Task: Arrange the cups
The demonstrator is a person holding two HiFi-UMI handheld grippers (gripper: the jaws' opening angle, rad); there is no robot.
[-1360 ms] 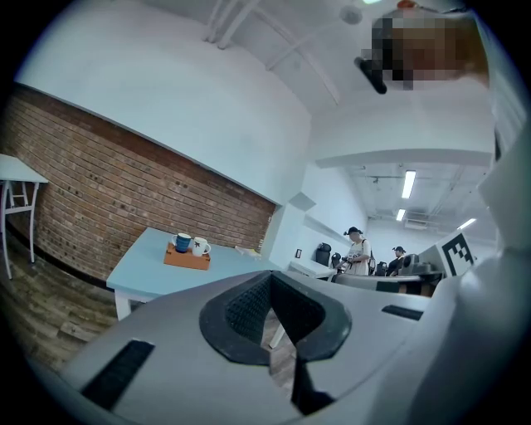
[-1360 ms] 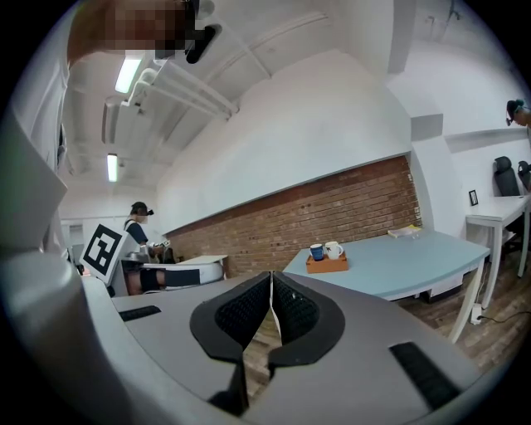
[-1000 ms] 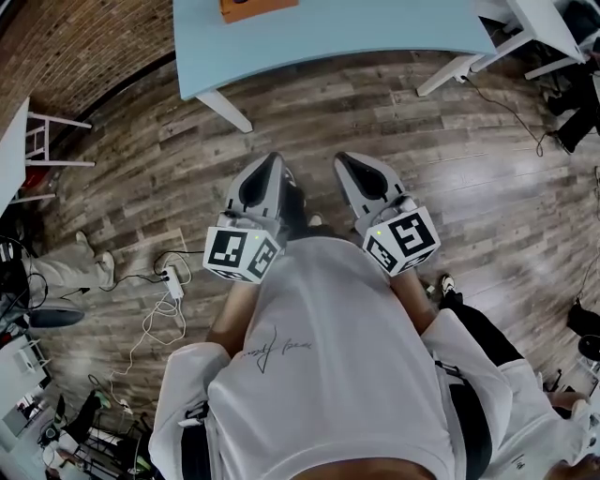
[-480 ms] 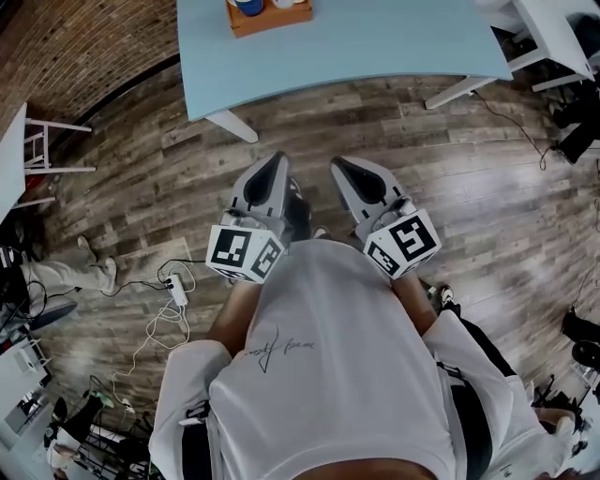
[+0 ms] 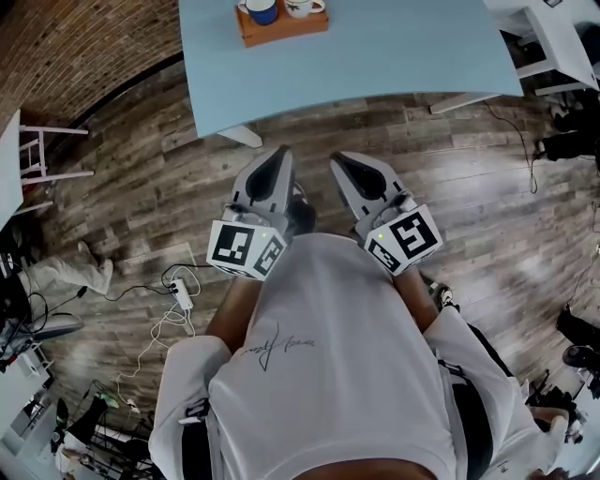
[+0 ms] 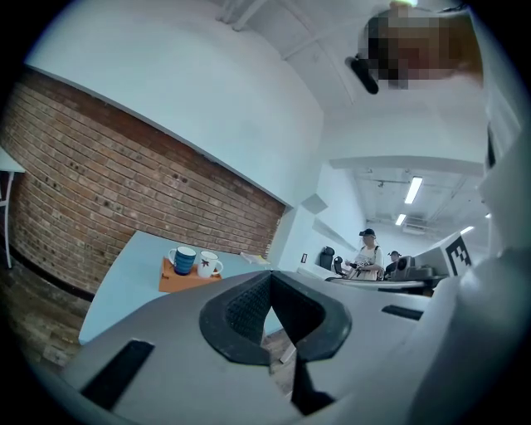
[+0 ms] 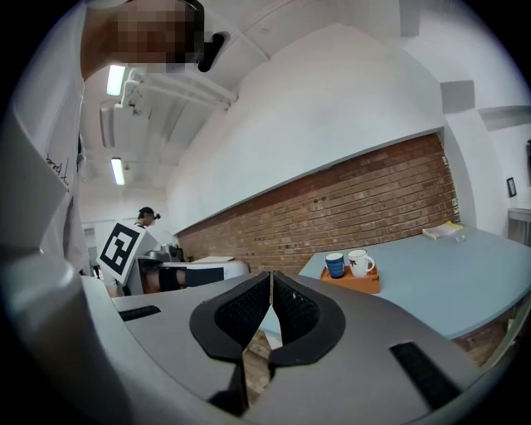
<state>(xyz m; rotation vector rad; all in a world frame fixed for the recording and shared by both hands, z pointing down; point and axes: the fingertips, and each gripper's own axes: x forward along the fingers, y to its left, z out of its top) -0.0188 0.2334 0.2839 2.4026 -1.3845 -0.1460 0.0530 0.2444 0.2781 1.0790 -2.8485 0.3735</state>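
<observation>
Standing back from the light blue desk (image 5: 394,52), you hold both claws side by side in front of your body, over the wooden floor (image 5: 487,197). The left claw (image 5: 278,152) has its jaws together with nothing between them, and the right claw (image 5: 338,157) is the same. The blue cup (image 5: 262,11) and the white cup (image 5: 303,7) stand side by side on an orange tray (image 5: 281,26), toward the left side of the desk, well apart from both claws. The near edge of the desk lies a little ahead of the claw tips, with bare floor between. A white desk leg (image 5: 242,137) stands near the left claw.
</observation>
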